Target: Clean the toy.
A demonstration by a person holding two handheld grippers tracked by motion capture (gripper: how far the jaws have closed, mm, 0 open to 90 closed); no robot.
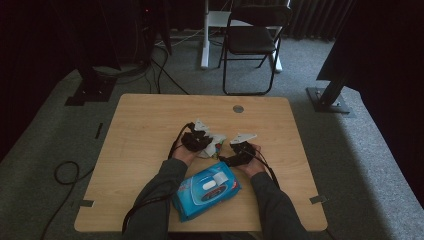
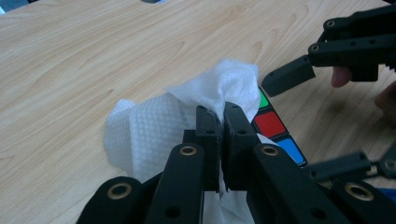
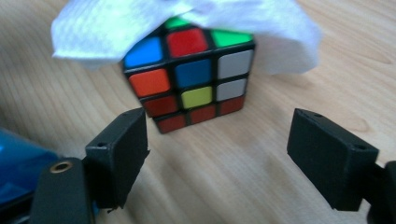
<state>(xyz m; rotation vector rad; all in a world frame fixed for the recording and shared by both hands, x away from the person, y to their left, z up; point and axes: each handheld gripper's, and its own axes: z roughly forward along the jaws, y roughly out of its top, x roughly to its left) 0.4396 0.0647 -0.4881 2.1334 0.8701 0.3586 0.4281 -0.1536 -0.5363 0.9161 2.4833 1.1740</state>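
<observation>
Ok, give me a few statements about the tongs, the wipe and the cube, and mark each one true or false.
1. The left tongs are shut on the white wipe. True.
2. The right tongs are clamped on the cube. False: they are open, short of it.
3. The wipe drapes over the cube's top. True.
4. The blue wipes pack lies at the table's far edge. False: it lies at the near edge, between the forearms.
</observation>
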